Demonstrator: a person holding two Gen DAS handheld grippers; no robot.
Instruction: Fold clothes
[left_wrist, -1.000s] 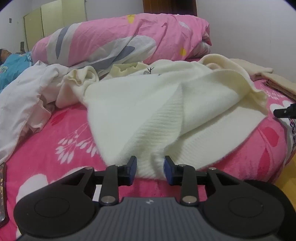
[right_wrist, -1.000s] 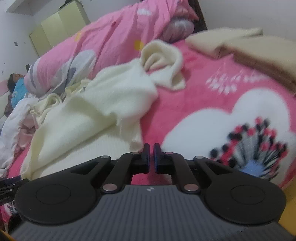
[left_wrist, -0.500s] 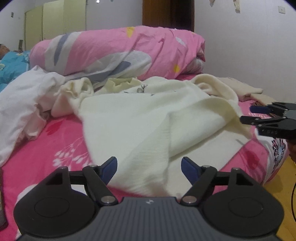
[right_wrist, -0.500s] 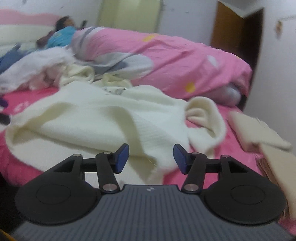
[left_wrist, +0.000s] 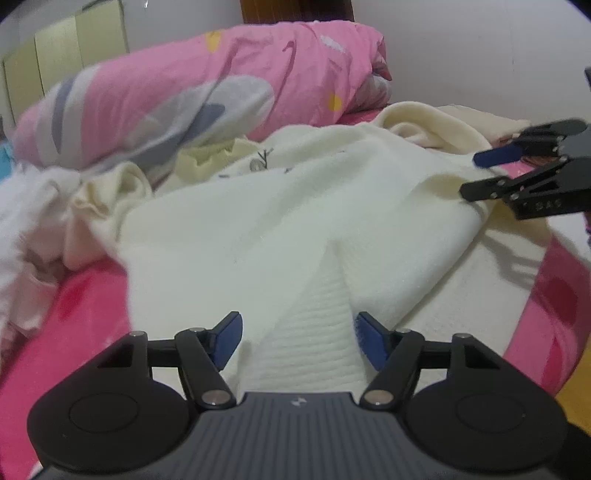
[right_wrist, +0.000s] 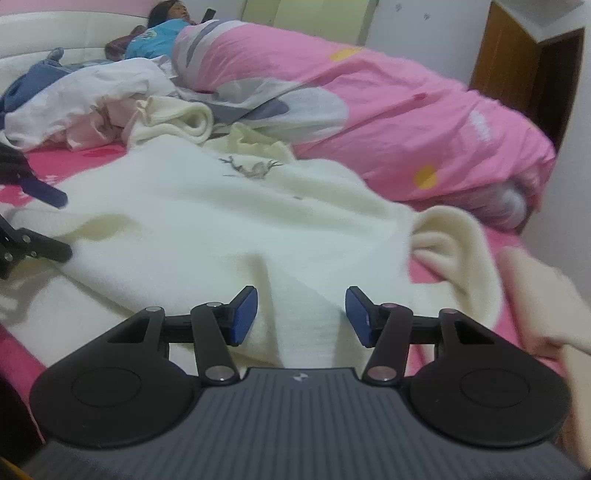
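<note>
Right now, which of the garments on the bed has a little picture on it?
The big cream sweater spread across the middle: it bears a small grey deer-like motif near its collar. The crumpled white garment behind it looks plain.

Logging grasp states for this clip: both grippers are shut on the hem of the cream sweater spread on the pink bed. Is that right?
Not quite. Both grippers are open, not shut. The left gripper in the left wrist view and the right gripper in the right wrist view each have their jaws spread either side of the hem of the cream sweater on the pink bed.
</note>
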